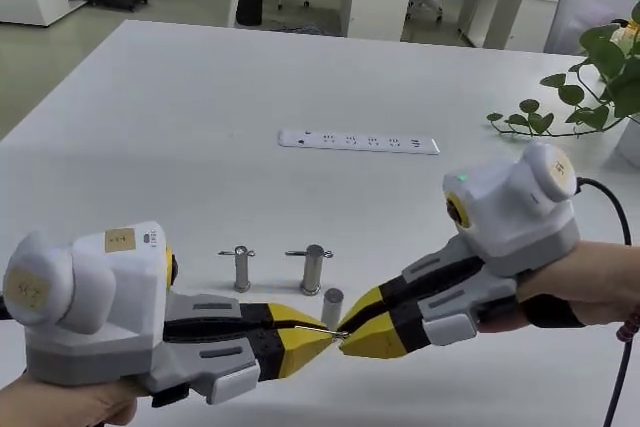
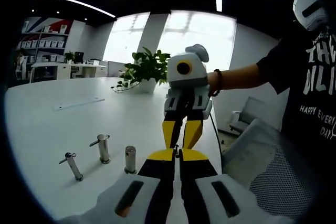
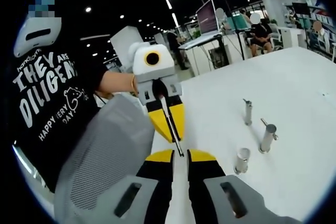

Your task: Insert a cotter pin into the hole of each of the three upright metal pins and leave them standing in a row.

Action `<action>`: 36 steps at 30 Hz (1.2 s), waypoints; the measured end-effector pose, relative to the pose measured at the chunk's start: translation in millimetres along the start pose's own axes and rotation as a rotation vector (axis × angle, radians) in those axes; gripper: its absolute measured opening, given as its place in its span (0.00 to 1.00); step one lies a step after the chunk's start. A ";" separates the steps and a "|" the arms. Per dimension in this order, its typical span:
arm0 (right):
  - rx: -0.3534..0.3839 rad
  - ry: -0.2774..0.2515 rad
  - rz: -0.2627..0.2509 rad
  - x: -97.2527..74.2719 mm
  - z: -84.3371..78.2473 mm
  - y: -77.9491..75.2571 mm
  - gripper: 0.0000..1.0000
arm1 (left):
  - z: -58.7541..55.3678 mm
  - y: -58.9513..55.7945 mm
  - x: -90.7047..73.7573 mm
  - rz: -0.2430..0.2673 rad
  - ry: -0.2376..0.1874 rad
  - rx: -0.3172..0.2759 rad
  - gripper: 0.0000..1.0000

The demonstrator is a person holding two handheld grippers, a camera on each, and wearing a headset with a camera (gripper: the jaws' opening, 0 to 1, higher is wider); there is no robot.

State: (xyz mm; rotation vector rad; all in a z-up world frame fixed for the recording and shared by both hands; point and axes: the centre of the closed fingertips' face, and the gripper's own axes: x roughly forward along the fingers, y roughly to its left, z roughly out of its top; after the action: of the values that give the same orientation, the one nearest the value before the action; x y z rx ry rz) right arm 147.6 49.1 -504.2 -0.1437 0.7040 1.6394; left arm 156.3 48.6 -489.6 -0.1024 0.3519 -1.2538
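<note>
Standing metal pins (image 1: 312,269), cotters (image 1: 308,253) through two.

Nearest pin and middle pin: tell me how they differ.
The middle pin has a cotter pin through its top; the nearest pin has none. The nearest pin's base is hidden behind the left gripper and right gripper in the head view; the middle pin shows whole. Both are upright metal cylinders.

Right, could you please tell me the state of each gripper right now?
Left gripper: shut on the cotter pin.
Right gripper: jaws at the cotter pin's tip; open or shut cannot be told.
</note>
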 end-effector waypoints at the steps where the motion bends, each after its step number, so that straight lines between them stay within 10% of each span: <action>1: -0.001 0.003 0.003 0.6 -0.8 0.9 0.04 | 0.0 -0.5 0.2 -0.002 0.000 0.001 0.00; 23: -0.146 0.093 0.004 4.0 -4.1 7.5 0.00 | -2.4 -5.1 1.4 -0.018 0.008 -0.009 0.00; 36: -0.250 0.208 -0.082 -1.0 -17.0 -12.8 0.00 | -10.1 12.3 1.4 0.073 0.038 -0.012 0.10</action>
State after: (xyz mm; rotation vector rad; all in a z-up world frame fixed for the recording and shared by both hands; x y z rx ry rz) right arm 154.7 39.9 -521.9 -0.5223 0.6377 1.6432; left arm 164.7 52.3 -502.7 -0.0757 0.3934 -1.1831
